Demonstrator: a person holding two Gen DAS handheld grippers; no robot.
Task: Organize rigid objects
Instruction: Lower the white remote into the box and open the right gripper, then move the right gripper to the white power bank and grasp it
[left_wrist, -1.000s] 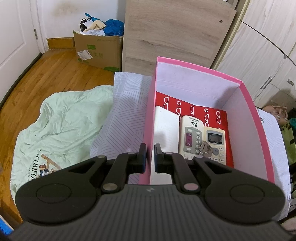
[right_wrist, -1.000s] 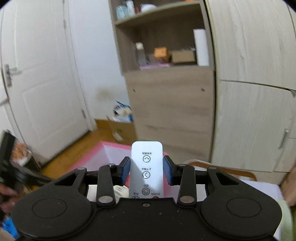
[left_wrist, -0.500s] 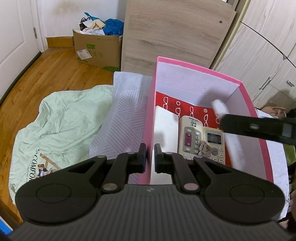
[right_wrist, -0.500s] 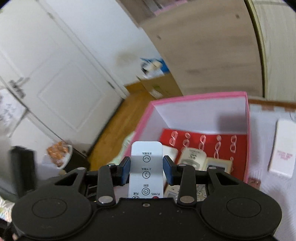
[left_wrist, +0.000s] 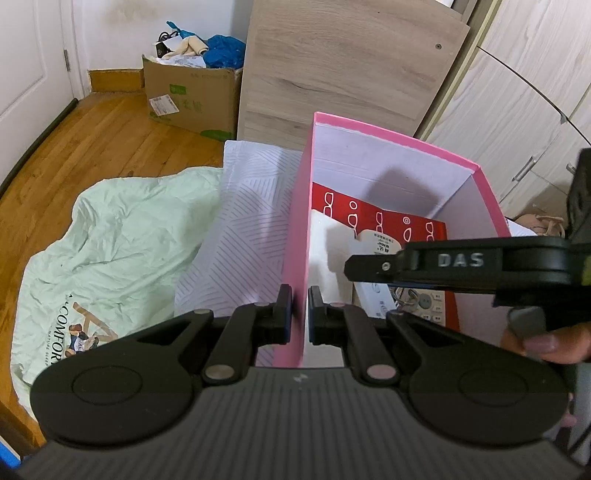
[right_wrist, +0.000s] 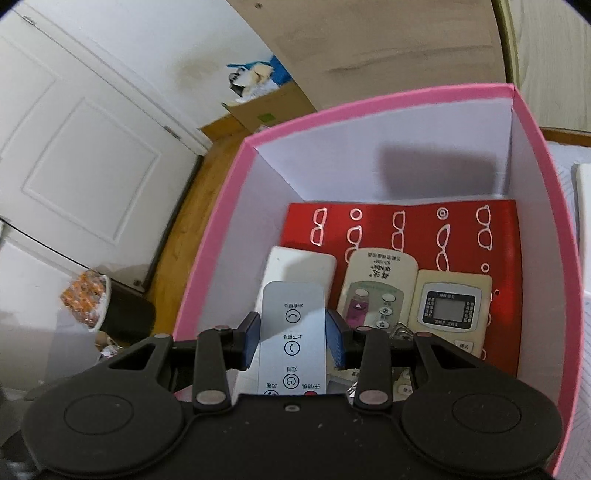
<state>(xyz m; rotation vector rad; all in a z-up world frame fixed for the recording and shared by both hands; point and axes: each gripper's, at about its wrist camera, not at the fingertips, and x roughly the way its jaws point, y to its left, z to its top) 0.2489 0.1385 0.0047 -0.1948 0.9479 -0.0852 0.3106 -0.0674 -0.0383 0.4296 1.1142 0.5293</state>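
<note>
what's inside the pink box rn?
Pink cardboard box holds a red glasses-print booklet, a plain white remote, a cream remote and a beige LCD remote. Keys partly hidden behind the right gripper, shut on a silver remote.

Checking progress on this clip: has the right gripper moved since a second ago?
Yes. The right gripper, shut on the silver remote, has tipped down from facing the cupboard to hang over the pink box.
</note>
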